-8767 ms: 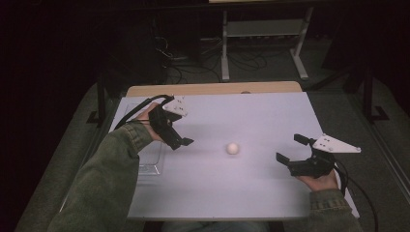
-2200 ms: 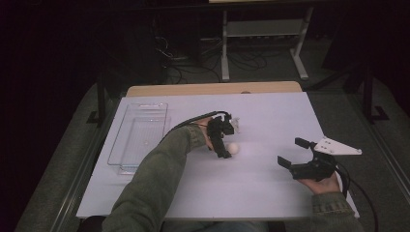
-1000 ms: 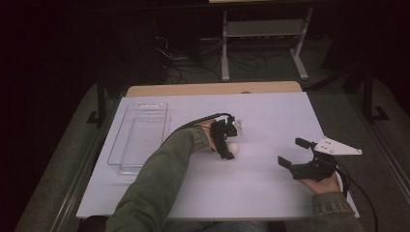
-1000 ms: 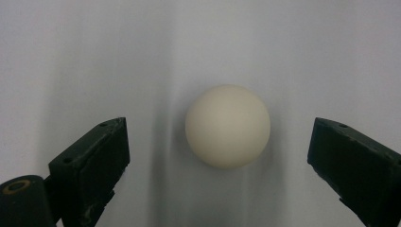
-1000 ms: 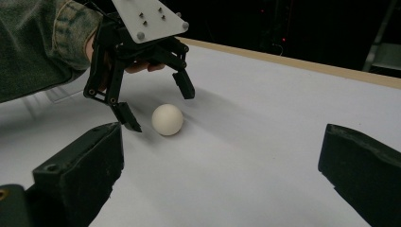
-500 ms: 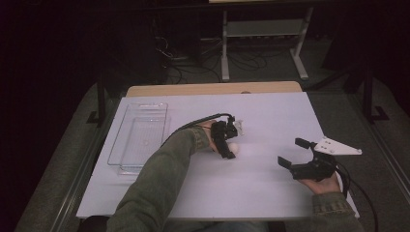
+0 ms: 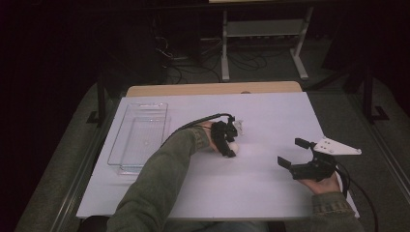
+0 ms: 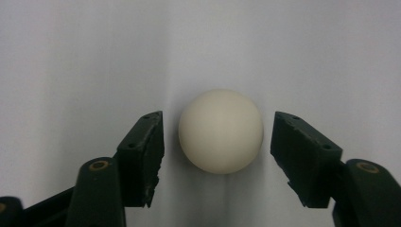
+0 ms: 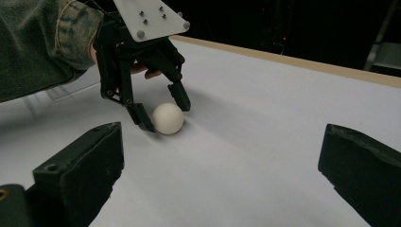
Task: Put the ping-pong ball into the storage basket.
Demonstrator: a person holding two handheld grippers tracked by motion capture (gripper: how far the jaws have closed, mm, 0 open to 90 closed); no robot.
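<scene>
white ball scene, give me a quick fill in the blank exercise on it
1. The left gripper has its jaws on either side of the white ____, with a gap showing at each side.
2. The ball rests on the ____ table top.
3. The clear tray lies near the table's ____ edge in the high view.
4. The right gripper holds ____ between its jaws.

Missing words: ball; white; left; nothing
</scene>
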